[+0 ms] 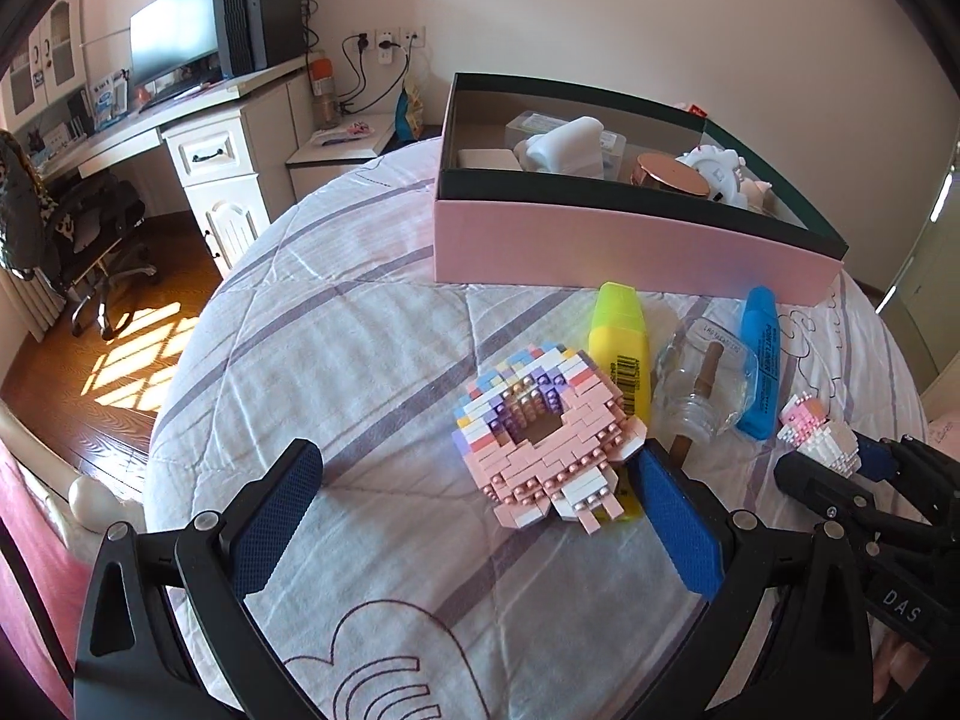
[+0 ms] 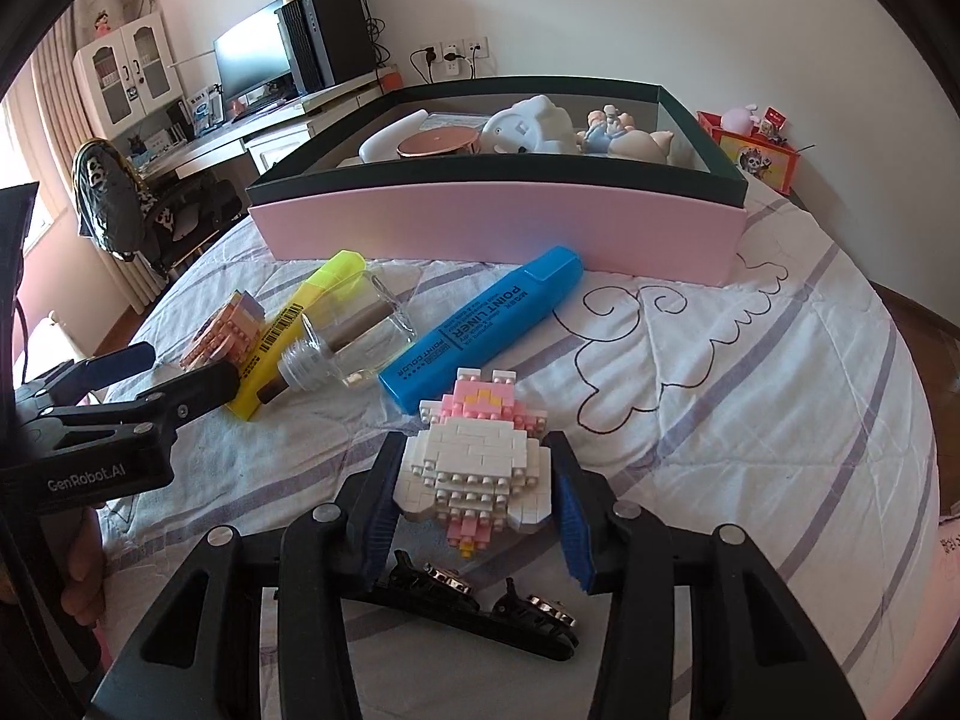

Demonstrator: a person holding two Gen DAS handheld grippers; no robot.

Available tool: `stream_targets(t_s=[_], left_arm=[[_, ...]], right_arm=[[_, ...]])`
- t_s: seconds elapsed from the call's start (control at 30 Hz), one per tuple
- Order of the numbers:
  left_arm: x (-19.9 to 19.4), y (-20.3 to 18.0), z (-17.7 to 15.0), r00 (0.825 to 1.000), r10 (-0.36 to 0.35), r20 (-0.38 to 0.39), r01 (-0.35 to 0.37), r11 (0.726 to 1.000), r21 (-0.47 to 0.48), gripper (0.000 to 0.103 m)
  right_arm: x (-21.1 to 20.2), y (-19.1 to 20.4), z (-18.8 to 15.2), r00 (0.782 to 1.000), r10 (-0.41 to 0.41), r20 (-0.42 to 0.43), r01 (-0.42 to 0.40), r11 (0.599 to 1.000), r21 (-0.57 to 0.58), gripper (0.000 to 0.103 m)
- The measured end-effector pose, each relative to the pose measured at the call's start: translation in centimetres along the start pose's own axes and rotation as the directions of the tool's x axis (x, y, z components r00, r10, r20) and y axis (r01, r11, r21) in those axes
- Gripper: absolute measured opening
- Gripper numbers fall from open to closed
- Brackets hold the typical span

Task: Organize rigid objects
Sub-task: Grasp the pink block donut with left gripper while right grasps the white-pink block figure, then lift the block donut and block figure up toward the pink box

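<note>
A pink brick-built doughnut (image 1: 540,438) lies on the bed quilt. My left gripper (image 1: 477,462) is open and wide around its near side, with the right finger (image 1: 666,498) next to its edge. A white and pink brick figure (image 2: 480,468) sits between the pads of my right gripper (image 2: 476,444), which is shut on it low over the quilt. Beyond them lie a yellow highlighter (image 1: 621,348), a clear glass bottle (image 1: 696,384) and a blue highlighter (image 2: 480,336). The pink box (image 2: 498,228) stands open behind them. It holds white items, a rose-gold lid and figurines.
A black hair clip (image 2: 474,606) lies on the quilt under my right gripper. A red box (image 2: 756,150) stands at the far right corner. To the left, past the bed edge, are a desk with a monitor (image 1: 174,36) and an office chair (image 1: 90,228).
</note>
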State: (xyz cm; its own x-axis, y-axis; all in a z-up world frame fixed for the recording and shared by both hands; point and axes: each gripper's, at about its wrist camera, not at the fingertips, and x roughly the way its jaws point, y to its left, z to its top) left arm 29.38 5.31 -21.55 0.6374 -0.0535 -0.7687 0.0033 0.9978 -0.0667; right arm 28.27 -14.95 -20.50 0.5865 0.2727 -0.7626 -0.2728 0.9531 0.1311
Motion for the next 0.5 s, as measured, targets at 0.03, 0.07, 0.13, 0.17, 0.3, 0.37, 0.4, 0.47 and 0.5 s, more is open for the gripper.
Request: stream_targets(t_s=[0.03,0.07,0.13,0.17,0.3,0.37,0.4,0.47,0.5], left_arm=[[0.2,-0.1,0.1,1.0,0.0,0.003,0.0,1.0,-0.003,0.103],[0.3,-0.1,0.3,1.0,-0.002,0.009,0.002,1.0,-0.006,0.103],[0.4,-0.1,0.5,1.0,-0.024,0.015,0.025,1.0,-0.01,0.097],[0.4,-0.1,0.7,0.999,-0.044,0.022,0.045,0.999,-0.012,0.088],[0.3,-0.5,1.0,0.996,-0.08,0.041,0.08,0.997,-0.001,0.063],[0.2,-0.7,1.0,0.996,-0.074,0.047,0.073,0.997,0.008,0.063],[0.1,-0.7,0.9,0.996,-0.072,0.052,0.071,0.997,0.007,0.062],[-0.3,-0.7,0.7,0.997,-0.051,0.063,0.05,0.999,0.012,0.062],[-0.6,-0.7,0.6,0.997,-0.033,0.069,0.032,0.999,0.015,0.062]], right_arm=[[0.0,0.0,0.0,1.0,0.0,0.0,0.0,1.0,0.0,0.046],[0.0,-0.1,0.0,1.0,0.001,0.0,-0.001,1.0,0.0,0.046],[0.0,-0.1,0.0,1.0,-0.003,-0.001,0.003,1.0,-0.003,0.046],[0.0,0.0,0.0,1.0,-0.004,-0.001,0.004,1.0,-0.004,0.046],[0.0,0.1,0.1,1.0,-0.006,-0.002,0.006,1.0,-0.007,0.046],[0.0,0.1,0.1,1.0,-0.008,-0.002,0.008,1.0,-0.008,0.046],[0.0,0.1,0.1,1.0,-0.009,-0.002,0.009,1.0,-0.009,0.046],[0.0,0.2,0.1,1.0,-0.01,0.0,0.01,1.0,-0.009,0.046],[0.0,0.2,0.1,1.0,-0.009,0.002,0.009,1.0,-0.008,0.046]])
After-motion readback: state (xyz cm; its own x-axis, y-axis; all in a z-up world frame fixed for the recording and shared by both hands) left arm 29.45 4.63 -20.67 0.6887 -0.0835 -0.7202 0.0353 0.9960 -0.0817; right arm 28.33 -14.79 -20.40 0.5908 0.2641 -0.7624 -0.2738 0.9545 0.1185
